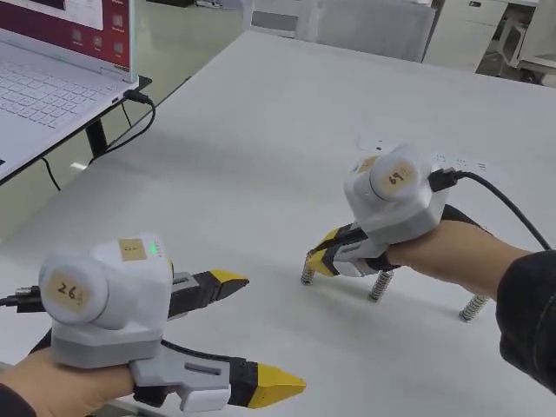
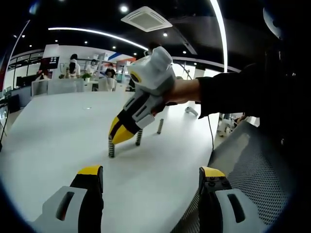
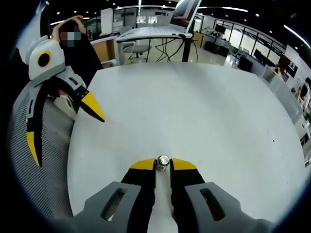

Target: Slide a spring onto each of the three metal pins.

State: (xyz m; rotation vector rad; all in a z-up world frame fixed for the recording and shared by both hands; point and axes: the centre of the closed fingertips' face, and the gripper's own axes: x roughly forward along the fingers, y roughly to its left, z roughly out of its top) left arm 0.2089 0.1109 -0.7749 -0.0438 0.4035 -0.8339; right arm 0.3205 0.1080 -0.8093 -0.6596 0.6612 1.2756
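An open laptop (image 1: 52, 78) is at the far left, beyond the edge of the white table (image 1: 261, 156). My left gripper (image 1: 250, 331) hovers at the near left of the table, its 2 yellow-tipped jaws spread wide apart with nothing between them.

Further right, my right gripper (image 1: 318, 259) points down and to the left at the tabletop with its jaws pressed together. Its own view shows them clamped on the rounded silver top of a metal pin (image 3: 163, 160).

In the head view the first spring (image 1: 307, 276) stands upright on the table just under those tips. The second spring (image 1: 380, 285) stands near it to the right, below my hand, with its top hidden behind the gripper. The third spring (image 1: 473, 307) leans on the table further right, well apart from the second and just below my dark sleeve. In the left gripper view, the right gripper's yellow tips sit directly above the nearest spring.
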